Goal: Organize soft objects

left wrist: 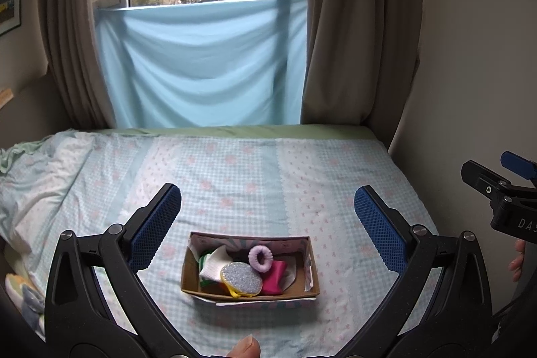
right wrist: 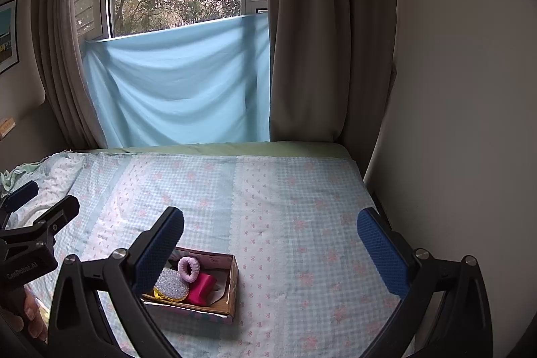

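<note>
- The left gripper (left wrist: 266,223) hung above the bed (left wrist: 235,170) with its blue pads spread wide and nothing between them.
- The right gripper (right wrist: 270,244) was likewise wide and empty, held off to the right of the box.
- The cardboard box (left wrist: 310,257) sat on the checked bedspread, near the front edge, directly ahead of the left gripper and below it.
- Inside the box lay the soft objects: a lilac hair scrunchie (left wrist: 260,257), a glittery silver oval sponge (left wrist: 242,279) with a yellow edge, a pink cloth (left wrist: 273,279), and a white-and-green folded cloth (left wrist: 213,265).
- The sponge overlapped the pink cloth and the white cloth; the scrunchie rested at the back, touching the sponge's far rim.
- From the right wrist view the same box (right wrist: 231,277) showed partly behind that gripper's left finger, with the scrunchie (right wrist: 188,269), the sponge (right wrist: 172,286) and the pink cloth (right wrist: 201,289) in sight.
- No soft objects showed loose on the bedspread, so the step in hand seemed either a finish or the start of sorting what lay in the box; which of the two could not be told.
- If more sorting remained, the next move would call for lowering one gripper straight into the box and closing gently on the top item, most likely the scrunchie or the sponge.
- The box looked light, so a snagged grasp might drag or tip it.
</note>
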Demonstrator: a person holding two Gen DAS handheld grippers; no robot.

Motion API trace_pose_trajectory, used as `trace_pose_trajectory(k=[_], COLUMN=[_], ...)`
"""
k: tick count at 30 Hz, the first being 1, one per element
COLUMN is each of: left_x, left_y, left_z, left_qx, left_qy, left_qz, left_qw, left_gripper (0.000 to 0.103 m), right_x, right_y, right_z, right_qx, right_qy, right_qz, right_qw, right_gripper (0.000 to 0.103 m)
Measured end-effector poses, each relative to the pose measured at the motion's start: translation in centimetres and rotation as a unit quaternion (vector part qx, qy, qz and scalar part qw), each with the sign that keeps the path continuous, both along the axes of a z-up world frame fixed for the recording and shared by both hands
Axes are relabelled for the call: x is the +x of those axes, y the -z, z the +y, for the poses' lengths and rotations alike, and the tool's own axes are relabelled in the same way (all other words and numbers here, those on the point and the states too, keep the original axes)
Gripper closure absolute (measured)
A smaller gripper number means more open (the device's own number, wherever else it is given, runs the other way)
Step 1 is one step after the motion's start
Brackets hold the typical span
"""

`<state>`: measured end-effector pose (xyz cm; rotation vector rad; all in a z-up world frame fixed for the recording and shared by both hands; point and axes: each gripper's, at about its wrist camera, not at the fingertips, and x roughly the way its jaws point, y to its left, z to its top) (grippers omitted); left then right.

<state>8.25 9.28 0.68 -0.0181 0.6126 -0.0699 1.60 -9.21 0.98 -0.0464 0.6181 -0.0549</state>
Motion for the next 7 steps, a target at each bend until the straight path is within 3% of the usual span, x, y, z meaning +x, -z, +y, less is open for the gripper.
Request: trace_pose_trajectory(k=[7], left_x=[0.18], left_y=[0.00], left_z=[-0.66], left_qx=[0.019], left_qy=[-0.005], left_qz=[-0.005], left_qw=[0.9998], left_gripper=[0.000], right_x=[0.42], right_y=[0.10], right_z=[-0.09], right_qx=[0.007], right_qy=[0.000], right_qz=[0.004], right_qw=[1.000], right_gripper=[0.000])
